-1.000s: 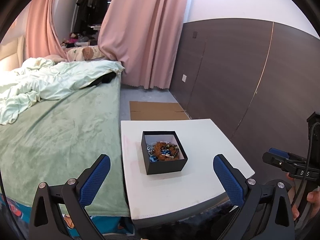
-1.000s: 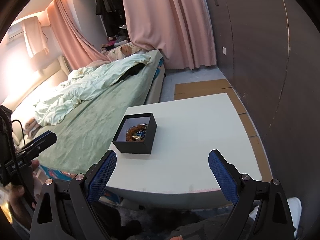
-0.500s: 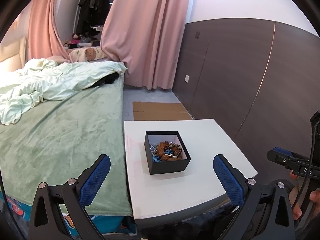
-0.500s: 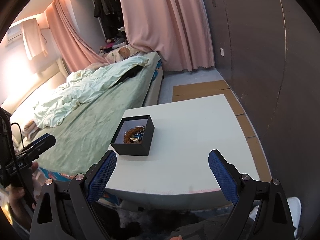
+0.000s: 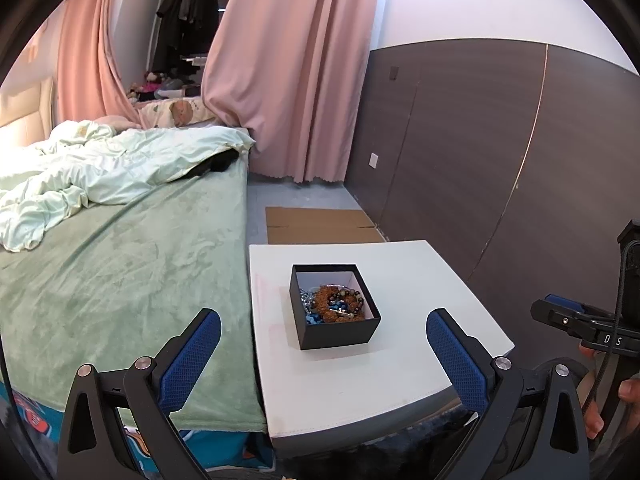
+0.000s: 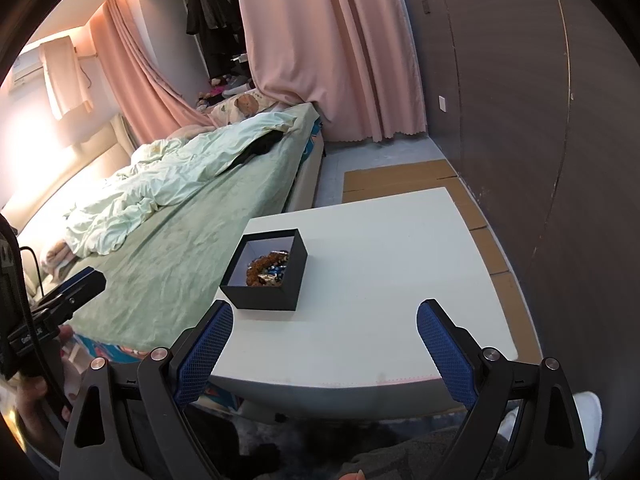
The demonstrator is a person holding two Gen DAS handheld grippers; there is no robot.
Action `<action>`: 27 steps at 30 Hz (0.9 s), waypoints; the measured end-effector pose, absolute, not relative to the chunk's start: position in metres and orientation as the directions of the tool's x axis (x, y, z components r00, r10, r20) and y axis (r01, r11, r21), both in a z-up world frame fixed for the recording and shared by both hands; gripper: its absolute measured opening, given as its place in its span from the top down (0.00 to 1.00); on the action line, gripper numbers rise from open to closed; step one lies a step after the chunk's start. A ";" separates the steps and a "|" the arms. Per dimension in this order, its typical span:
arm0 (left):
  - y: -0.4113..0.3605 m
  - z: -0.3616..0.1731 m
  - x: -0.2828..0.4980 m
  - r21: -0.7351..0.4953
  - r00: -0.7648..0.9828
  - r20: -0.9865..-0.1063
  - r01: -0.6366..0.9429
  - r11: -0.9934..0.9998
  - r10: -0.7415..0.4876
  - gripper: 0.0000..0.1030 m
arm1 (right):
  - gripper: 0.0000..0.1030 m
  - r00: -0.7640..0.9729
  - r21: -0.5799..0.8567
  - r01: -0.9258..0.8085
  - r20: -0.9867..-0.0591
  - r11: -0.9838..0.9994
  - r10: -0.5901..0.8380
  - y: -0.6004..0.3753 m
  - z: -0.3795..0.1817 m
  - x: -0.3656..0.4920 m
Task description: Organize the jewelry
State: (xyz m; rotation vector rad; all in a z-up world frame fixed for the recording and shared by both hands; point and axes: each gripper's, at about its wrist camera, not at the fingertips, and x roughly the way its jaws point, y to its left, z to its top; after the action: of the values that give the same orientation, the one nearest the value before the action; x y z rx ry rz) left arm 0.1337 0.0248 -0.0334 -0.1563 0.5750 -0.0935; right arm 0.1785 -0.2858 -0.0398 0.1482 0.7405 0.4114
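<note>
Bed: wide bed under a green plush blanket (image 5: 120, 264) filled the left; its edge ran just beside the table's left edge.
Left gripper: black two-finger gripper with blue pads (image 5: 320, 354) hung over the table's near edge, jaws spread wide, nothing between them.
Table: white square tabletop (image 5: 420, 300), near edge rounded, right and far parts bare.
Box: black square open-top cardboard box (image 5: 340, 334) sat toward the table's left half, set in from every edge, nothing touching it.
Jewelry: tangle of brown bead bracelets, blue beads and silver chain (image 5: 336, 304) lay inside the box.
Right gripper: matching black gripper with blue pads (image 6: 324, 344) held off the table's near edge, fingers wide apart, empty; box ahead-left of it.
Floor: flat brown cardboard sheet (image 6: 400, 180) lay beyond the far edge and along the right side.
Wall: dark brown panelled wall (image 6: 540, 140) stood near the table's right edge.
</note>
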 end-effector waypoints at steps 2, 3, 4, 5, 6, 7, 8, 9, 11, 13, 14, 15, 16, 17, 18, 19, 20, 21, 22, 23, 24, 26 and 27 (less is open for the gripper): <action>0.024 -0.033 0.133 -0.171 0.835 -0.534 0.045 0.984 -0.131 0.00 | 0.09 0.663 0.273 -0.310 -0.624 0.911 0.413 -0.285 -0.040 0.178; 0.024 -0.033 0.133 -0.171 0.835 -0.534 0.045 0.984 -0.131 0.00 | 0.09 0.663 0.272 -0.311 -0.624 0.911 0.413 -0.285 -0.040 0.178; 0.024 -0.033 0.133 -0.169 0.836 -0.534 0.045 0.985 -0.130 0.00 | 0.09 0.663 0.272 -0.310 -0.624 0.911 0.413 -0.285 -0.040 0.178; 0.024 -0.033 0.133 -0.171 0.836 -0.533 0.046 0.984 -0.131 0.00 | 0.09 0.663 0.272 -0.311 -0.624 0.911 0.413 -0.286 -0.040 0.178; 0.024 -0.033 0.133 -0.171 0.836 -0.533 0.046 0.984 -0.132 0.00 | 0.09 0.664 0.273 -0.310 -0.624 0.911 0.413 -0.285 -0.040 0.178; 0.024 -0.033 0.133 -0.172 0.836 -0.533 0.045 0.984 -0.132 0.00 | 0.09 0.663 0.273 -0.309 -0.624 0.911 0.412 -0.285 -0.040 0.178; 0.024 -0.033 0.133 -0.172 0.835 -0.534 0.045 0.984 -0.132 0.00 | 0.09 0.663 0.273 -0.310 -0.625 0.911 0.413 -0.285 -0.040 0.178; 0.024 -0.033 0.133 -0.173 0.835 -0.534 0.045 0.984 -0.133 0.00 | 0.09 0.663 0.274 -0.310 -0.625 0.911 0.413 -0.285 -0.040 0.178; 0.024 -0.032 0.133 -0.173 0.835 -0.534 0.045 0.984 -0.132 0.00 | 0.09 0.663 0.274 -0.310 -0.624 0.910 0.413 -0.285 -0.040 0.178; 0.024 -0.032 0.134 -0.172 0.836 -0.533 0.046 0.984 -0.132 0.00 | 0.09 0.663 0.273 -0.310 -0.625 0.911 0.413 -0.285 -0.040 0.179; 0.023 -0.031 0.134 -0.171 0.837 -0.532 0.046 0.984 -0.132 0.00 | 0.09 0.662 0.274 -0.310 -0.625 0.910 0.413 -0.285 -0.040 0.179; 0.023 -0.031 0.134 -0.169 0.837 -0.531 0.047 0.985 -0.131 0.00 | 0.09 0.662 0.274 -0.311 -0.625 0.910 0.414 -0.286 -0.040 0.179; 0.022 -0.030 0.134 -0.167 0.837 -0.532 0.047 0.985 -0.130 0.00 | 0.09 0.663 0.273 -0.311 -0.624 0.911 0.413 -0.285 -0.040 0.179; 0.021 -0.030 0.135 -0.166 0.837 -0.532 0.048 0.985 -0.130 0.00 | 0.09 0.663 0.272 -0.311 -0.625 0.911 0.413 -0.285 -0.040 0.179; 0.021 -0.030 0.135 -0.165 0.837 -0.532 0.047 0.985 -0.129 0.00 | 0.09 0.663 0.271 -0.310 -0.625 0.911 0.412 -0.285 -0.040 0.179; 0.021 -0.030 0.135 -0.163 0.838 -0.532 0.043 0.986 -0.125 0.00 | 0.09 0.663 0.270 -0.310 -0.625 0.912 0.411 -0.285 -0.040 0.179; 0.020 -0.030 0.134 -0.157 0.839 -0.531 0.044 0.987 -0.122 0.00 | 0.09 0.663 0.270 -0.310 -0.625 0.912 0.411 -0.285 -0.040 0.179; 0.017 -0.028 0.133 -0.149 0.843 -0.524 0.054 0.987 -0.125 0.00 | 0.09 0.664 0.269 -0.310 -0.626 0.912 0.410 -0.285 -0.040 0.179; 0.015 -0.027 0.132 -0.135 0.847 -0.519 0.053 0.989 -0.116 0.00 | 0.09 0.664 0.268 -0.310 -0.626 0.912 0.410 -0.285 -0.041 0.179; 0.013 -0.026 0.132 -0.119 0.850 -0.518 0.044 0.992 -0.100 0.00 | 0.09 0.663 0.269 -0.310 -0.626 0.912 0.410 -0.284 -0.041 0.179; 0.011 -0.026 0.131 -0.102 0.852 -0.517 0.036 0.994 -0.084 0.00 | 0.09 0.662 0.270 -0.310 -0.626 0.912 0.411 -0.285 -0.041 0.179; 0.009 -0.025 0.131 -0.088 0.856 -0.512 0.038 0.995 -0.078 0.00 | 0.09 0.663 0.270 -0.310 -0.626 0.912 0.411 -0.284 -0.041 0.179; 0.009 -0.025 0.131 -0.085 0.857 -0.510 0.036 0.996 -0.075 0.00 | 0.09 0.663 0.270 -0.311 -0.626 0.911 0.411 -0.284 -0.041 0.179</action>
State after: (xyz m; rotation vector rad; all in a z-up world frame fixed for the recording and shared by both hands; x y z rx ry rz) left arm 0.1314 0.0092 -0.0250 -0.0736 0.5383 -0.0582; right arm 0.1793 -0.2844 -0.0406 0.1440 0.7415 0.4095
